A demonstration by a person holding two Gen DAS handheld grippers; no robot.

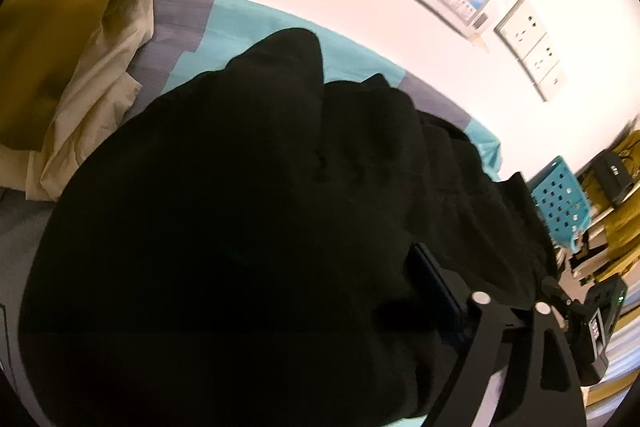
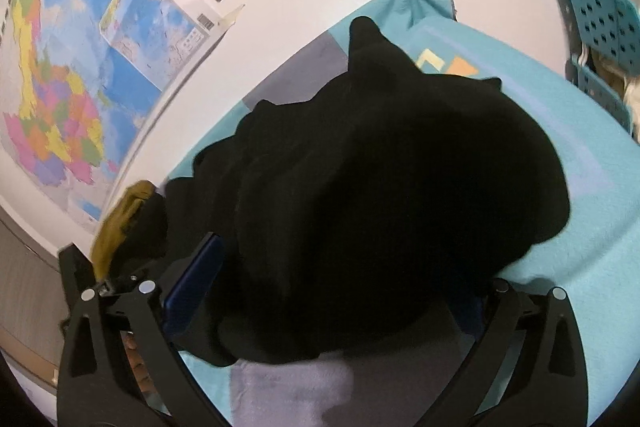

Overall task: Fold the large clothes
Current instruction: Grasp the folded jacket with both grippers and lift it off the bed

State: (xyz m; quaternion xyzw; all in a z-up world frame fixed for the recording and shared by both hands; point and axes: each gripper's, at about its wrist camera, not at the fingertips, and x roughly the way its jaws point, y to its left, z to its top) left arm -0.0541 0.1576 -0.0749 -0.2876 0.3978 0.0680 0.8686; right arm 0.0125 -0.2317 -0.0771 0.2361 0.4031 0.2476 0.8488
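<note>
A black garment (image 2: pixel 380 195) lies heaped on the teal-and-grey bed (image 2: pixel 560 187), filling the centre of both wrist views. The right gripper (image 2: pixel 332 303) stands wide open at the lower edge of its frame, cloth bulging between its fingers, gripped by neither. The left gripper (image 1: pixel 492 291), lower right in its view, is half buried in fabric; its state cannot be told. The cloth looks thick, soft and floppy: best taken at an edge or corner, not the bunched middle.
</note>
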